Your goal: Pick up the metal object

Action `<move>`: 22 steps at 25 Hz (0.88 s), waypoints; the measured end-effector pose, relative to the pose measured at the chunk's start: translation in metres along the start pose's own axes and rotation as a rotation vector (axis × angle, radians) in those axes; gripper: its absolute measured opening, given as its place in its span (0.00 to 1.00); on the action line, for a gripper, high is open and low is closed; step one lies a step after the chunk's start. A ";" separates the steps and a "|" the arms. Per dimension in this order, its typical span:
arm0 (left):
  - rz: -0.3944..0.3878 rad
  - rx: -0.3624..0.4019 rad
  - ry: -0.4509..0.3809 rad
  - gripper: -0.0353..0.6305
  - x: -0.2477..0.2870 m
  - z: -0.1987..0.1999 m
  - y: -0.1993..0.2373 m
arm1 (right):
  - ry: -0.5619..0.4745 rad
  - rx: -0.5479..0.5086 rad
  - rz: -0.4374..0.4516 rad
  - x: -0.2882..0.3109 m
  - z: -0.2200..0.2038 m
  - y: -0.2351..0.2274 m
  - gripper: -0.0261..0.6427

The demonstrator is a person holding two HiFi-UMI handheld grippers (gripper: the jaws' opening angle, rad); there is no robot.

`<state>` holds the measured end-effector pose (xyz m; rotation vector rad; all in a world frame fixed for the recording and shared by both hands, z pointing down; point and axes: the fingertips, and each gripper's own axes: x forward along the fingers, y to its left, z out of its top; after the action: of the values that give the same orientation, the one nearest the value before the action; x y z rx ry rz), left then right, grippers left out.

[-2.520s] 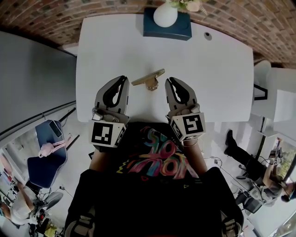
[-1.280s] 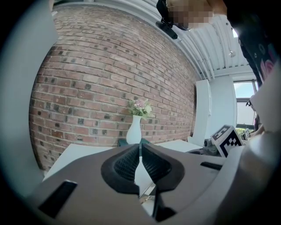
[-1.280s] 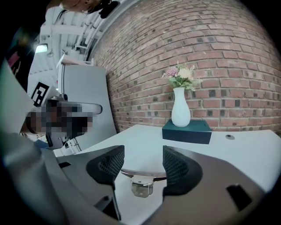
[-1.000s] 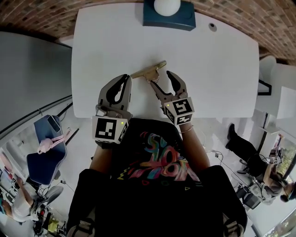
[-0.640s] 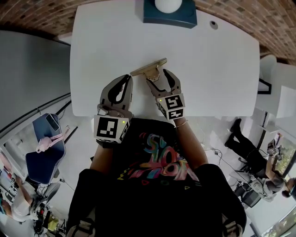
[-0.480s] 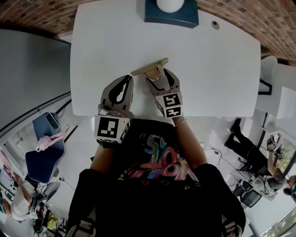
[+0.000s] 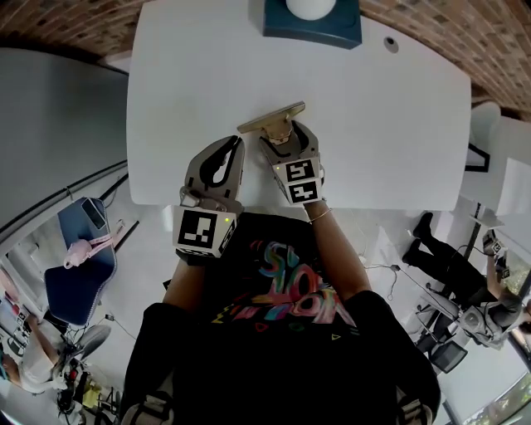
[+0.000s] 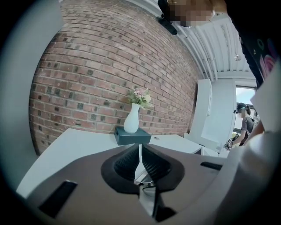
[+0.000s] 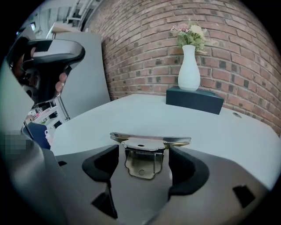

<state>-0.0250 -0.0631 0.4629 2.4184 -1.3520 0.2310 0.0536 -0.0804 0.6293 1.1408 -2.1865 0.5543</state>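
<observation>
The metal object (image 7: 272, 119) is a brass-coloured spring clip with a long flat bar, lying on the white table (image 7: 382, 124). In the right gripper view its lever plate (image 9: 140, 165) stands between the two dark pads, with a thin gap on each side. My right gripper (image 7: 287, 138) points down at it. Its jaws have just been opening and now stand wide around the lever. My left gripper (image 7: 234, 144) hovers just left of the clip, shut, with nothing in it (image 8: 140, 151).
A dark blue box (image 7: 313, 21) with a white vase (image 9: 189, 70) of flowers stands at the table's far edge, against a brick wall. A small round grommet (image 7: 391, 44) sits at the far right. The table's near edge runs under both grippers.
My right gripper has come forward and down from beside the clip until its jaws straddle the lever. The left gripper has hardly moved. The clip lies where it was.
</observation>
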 end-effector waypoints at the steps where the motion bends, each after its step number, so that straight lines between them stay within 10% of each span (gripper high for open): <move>1: -0.001 0.000 0.000 0.10 0.001 0.000 -0.001 | 0.007 -0.010 -0.004 0.001 -0.001 -0.001 0.56; 22: 0.024 0.008 -0.002 0.11 -0.019 -0.001 0.007 | 0.061 -0.010 -0.024 0.005 -0.004 0.006 0.55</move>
<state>-0.0412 -0.0508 0.4596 2.4109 -1.3837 0.2408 0.0476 -0.0772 0.6351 1.1295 -2.1185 0.5601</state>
